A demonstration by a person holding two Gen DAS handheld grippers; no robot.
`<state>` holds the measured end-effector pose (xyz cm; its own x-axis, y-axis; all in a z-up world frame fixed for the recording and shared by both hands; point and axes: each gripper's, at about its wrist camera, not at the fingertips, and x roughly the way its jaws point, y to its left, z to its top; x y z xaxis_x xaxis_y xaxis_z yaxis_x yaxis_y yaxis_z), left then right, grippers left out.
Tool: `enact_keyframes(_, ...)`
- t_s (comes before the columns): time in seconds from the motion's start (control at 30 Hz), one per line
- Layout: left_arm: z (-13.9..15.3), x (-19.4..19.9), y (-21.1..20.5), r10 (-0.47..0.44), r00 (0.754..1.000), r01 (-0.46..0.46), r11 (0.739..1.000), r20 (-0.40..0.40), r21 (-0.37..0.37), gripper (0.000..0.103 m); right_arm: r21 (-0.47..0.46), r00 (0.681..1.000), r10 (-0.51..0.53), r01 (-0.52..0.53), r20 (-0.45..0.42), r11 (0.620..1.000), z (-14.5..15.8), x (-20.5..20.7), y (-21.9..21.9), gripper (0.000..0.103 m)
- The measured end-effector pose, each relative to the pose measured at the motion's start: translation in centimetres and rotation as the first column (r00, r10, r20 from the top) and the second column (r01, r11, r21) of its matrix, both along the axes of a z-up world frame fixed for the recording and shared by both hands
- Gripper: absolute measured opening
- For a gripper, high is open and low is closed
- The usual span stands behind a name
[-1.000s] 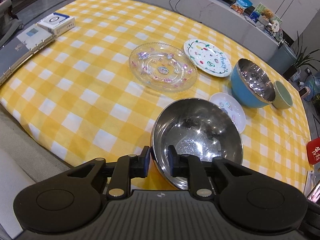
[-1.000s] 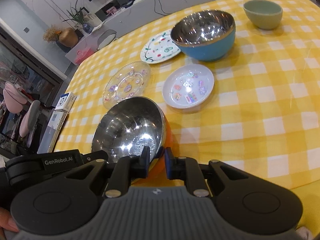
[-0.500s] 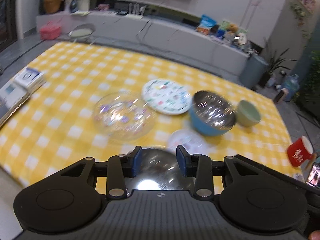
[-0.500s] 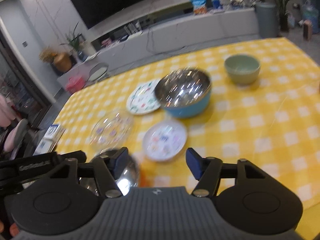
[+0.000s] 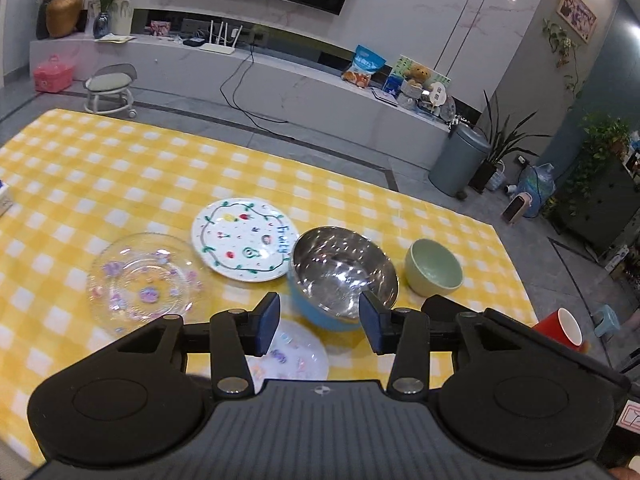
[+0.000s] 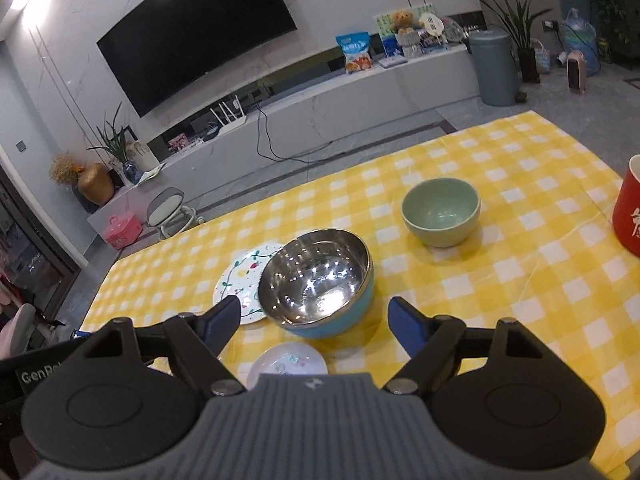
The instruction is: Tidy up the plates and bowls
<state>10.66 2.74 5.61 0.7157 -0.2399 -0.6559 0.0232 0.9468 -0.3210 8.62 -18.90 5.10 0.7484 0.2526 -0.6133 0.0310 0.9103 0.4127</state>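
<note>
Far half of counter [image 5: 120, 160] bare, open passage. Blue bowl [image 6: 320, 284] touches fruit plate [image 5: 244, 240]; green bowl [image 6: 440, 212] stands apart, gap between. Glass plate [image 5: 144, 280], small plate [image 6: 290, 360] near front. Red cup [image 6: 630, 216] blocks right edge.

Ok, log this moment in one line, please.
left gripper: opening, empty | right gripper: opening, empty | blue bowl: on table, untouched | green bowl: apart

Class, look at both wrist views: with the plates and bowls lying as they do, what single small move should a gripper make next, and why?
Probably lower the right gripper onto the near rim of the steel-lined blue bowl. Its jaws are opening with nothing between them, the bowl sits straight ahead, and the small green ceramic bowl stands apart, free to be nested later.
</note>
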Motion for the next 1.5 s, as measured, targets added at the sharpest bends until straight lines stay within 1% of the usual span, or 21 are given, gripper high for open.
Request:
enact_keyframes(0.03, -0.2, 0.5, -0.1, -0.001, 1.000, 0.001, 1.000, -0.002, -0.001, 0.053, 0.004, 1.000, -0.004, 0.004, -0.006, 1.000, -0.2, 0.4, -0.2, 0.079)
enact_keyframes(0.13, -0.9, 1.7, -0.6, -0.003, 1.000, 0.002, 1.000, -0.010, -0.006, 0.053, 0.011, 0.999, -0.025, 0.025, -0.031, 1.000, -0.9, 1.6, -0.9, 0.079)
enact_keyframes(0.27, -1.6, 3.5, -0.5, 0.008, 1.000, -0.009, 0.999, -0.027, -0.041, 0.053, 0.014, 0.996, -0.059, 0.060, -0.062, 0.998, -2.2, 3.3, -1.9, 0.078)
enact_keyframes(0.33, -2.1, 4.4, -0.7, 0.008, 0.999, -0.009, 0.999, -0.033, -0.045, 0.053, 0.019, 0.994, -0.068, 0.070, -0.080, 0.997, -2.8, 4.0, -2.3, 0.076)
enact_keyframes(0.4, -2.7, 5.0, -1.1, 0.008, 0.999, -0.009, 0.999, -0.039, -0.033, 0.053, 0.023, 0.993, -0.077, 0.080, -0.093, 0.997, -3.4, 4.7, -2.5, 0.073)
enact_keyframes(0.57, -4.2, 7.0, -1.8, -0.001, 0.997, -0.001, 1.000, -0.082, -0.023, 0.053, 0.020, 0.989, -0.093, 0.096, -0.119, 0.995, -4.7, 6.3, -2.9, 0.072)
enact_keyframes(0.73, -5.4, 8.4, -2.5, -0.016, 0.995, 0.018, 1.000, -0.099, 0.019, 0.053, 0.029, 0.985, -0.089, 0.094, -0.147, 0.995, -6.3, 7.6, -3.0, 0.067)
enact_keyframes(0.77, -5.7, 8.6, -2.7, -0.020, 0.994, 0.023, 0.999, -0.106, 0.027, 0.053, 0.031, 0.985, -0.087, 0.092, -0.152, 0.995, -6.6, 7.8, -3.0, 0.065)
enact_keyframes(0.93, -6.9, 9.7, -3.1, -0.018, 0.989, 0.026, 0.998, -0.146, 0.055, 0.053, 0.038, 0.981, -0.082, 0.090, -0.176, 0.995, -7.8, 8.7, -2.9, 0.062)
enact_keyframes(1.03, -7.5, 10.2, -3.1, -0.025, 0.986, 0.036, 0.997, -0.164, 0.064, 0.053, 0.034, 0.980, -0.076, 0.084, -0.183, 0.996, -8.5, 9.1, -2.7, 0.061)
enact_keyframes(1.2, -8.4, 10.8, -3.2, -0.028, 0.981, 0.040, 0.997, -0.193, 0.060, 0.051, 0.062, 0.980, -0.062, 0.075, -0.189, 0.995, -9.4, 9.5, -2.6, 0.057)
enact_keyframes(1.3, -8.6, 10.9, -3.5, -0.025, 0.980, 0.040, 0.996, -0.197, 0.074, 0.043, 0.074, 0.981, -0.052, 0.067, -0.184, 0.995, -9.5, 9.5, -2.5, 0.053)
enact_keyframes(1.37, -8.6, 11.0, -3.4, -0.018, 0.980, 0.035, 0.996, -0.196, 0.079, 0.033, 0.090, 0.982, -0.042, 0.060, -0.183, 0.994, -9.5, 9.5, -2.4, 0.044)
enact_keyframes(1.4, -8.6, 10.9, -3.4, -0.015, 0.981, 0.031, 0.996, -0.194, 0.084, 0.031, 0.095, 0.982, -0.039, 0.057, -0.183, 0.994, -9.5, 9.5, -2.3, 0.043)
enact_keyframes(1.5, -8.5, 10.9, -3.4, -0.017, 0.982, 0.036, 0.994, -0.186, 0.099, 0.018, 0.104, 0.982, -0.027, 0.047, -0.185, 0.993, -9.6, 9.5, -2.1, 0.033)
